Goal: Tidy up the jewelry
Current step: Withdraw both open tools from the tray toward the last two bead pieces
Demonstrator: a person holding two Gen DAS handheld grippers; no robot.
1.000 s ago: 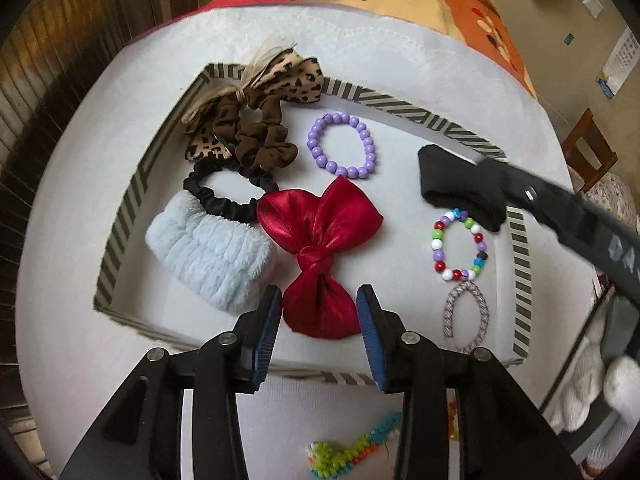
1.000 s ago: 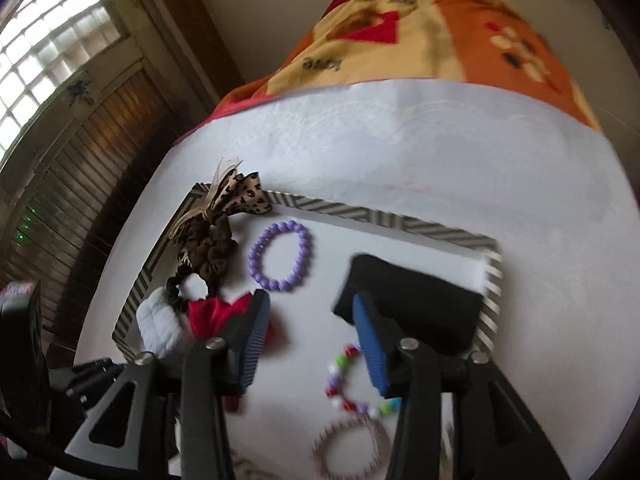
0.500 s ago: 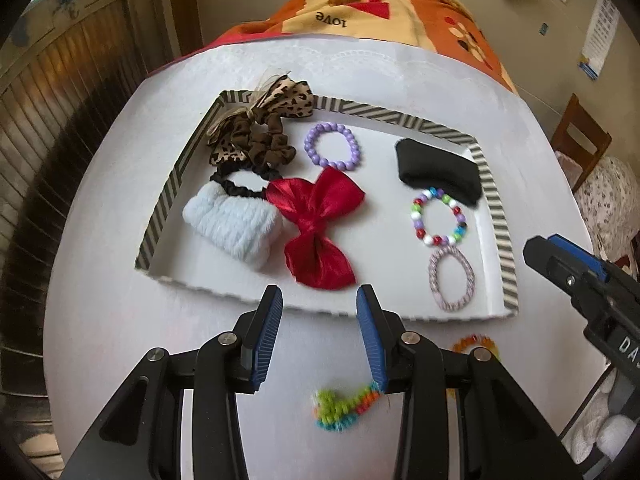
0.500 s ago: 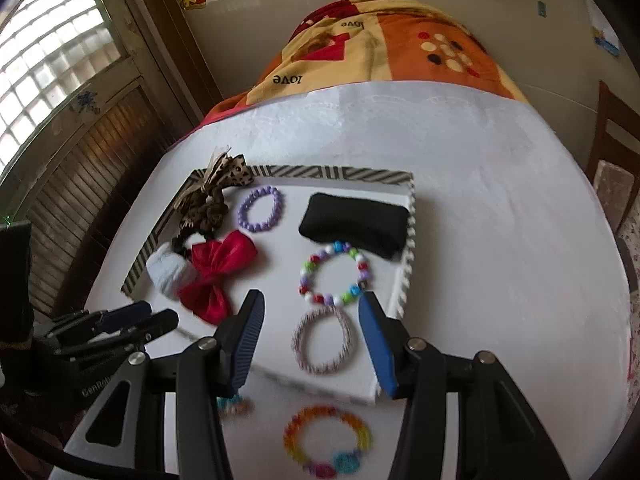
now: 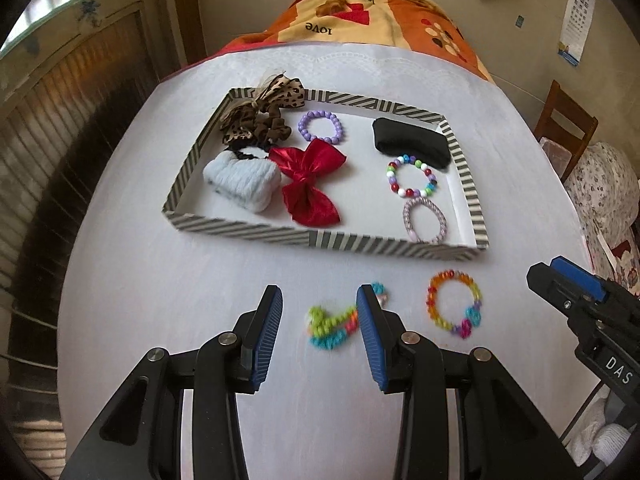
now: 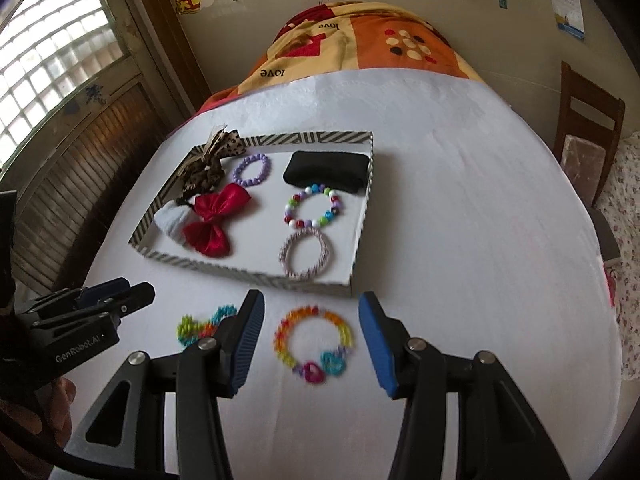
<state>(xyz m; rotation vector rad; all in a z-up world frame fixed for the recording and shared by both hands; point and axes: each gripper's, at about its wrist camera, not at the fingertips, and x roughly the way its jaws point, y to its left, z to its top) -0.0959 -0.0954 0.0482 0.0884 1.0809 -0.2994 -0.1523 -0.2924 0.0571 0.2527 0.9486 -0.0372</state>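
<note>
Both grippers are hanging over the white table [image 5: 160, 280], just short of the striped tray [image 5: 320, 238].

The left gripper [image 5: 319, 322] is standing with its jaws wide and nothing between the pads. A twisted bead bracelet [image 5: 334, 320] in green, teal and orange is lying flat on the cloth right under that gap, its far end running behind the right-hand finger [image 5: 370, 336]. Whether the pad is touching it I cannot tell.

The right gripper [image 6: 311, 338] is also gaping wide, gripping nothing. An orange and yellow bracelet [image 6: 314, 342] with a pink and a teal charm is lying on the table squarely between its two fingers, clear of both pads and just in front of the tray's near wall.

Inside the tray, a red bow [image 5: 308, 184], a pale fluffy band [image 5: 242, 182], a leopard scrunchie [image 5: 258, 114] and a purple bracelet [image 5: 321, 127] are sitting to the left; a black pouch [image 5: 412, 142], a mixed-colour bracelet [image 5: 412, 176] and a lilac band [image 5: 424, 220] are lying to the right.
</note>
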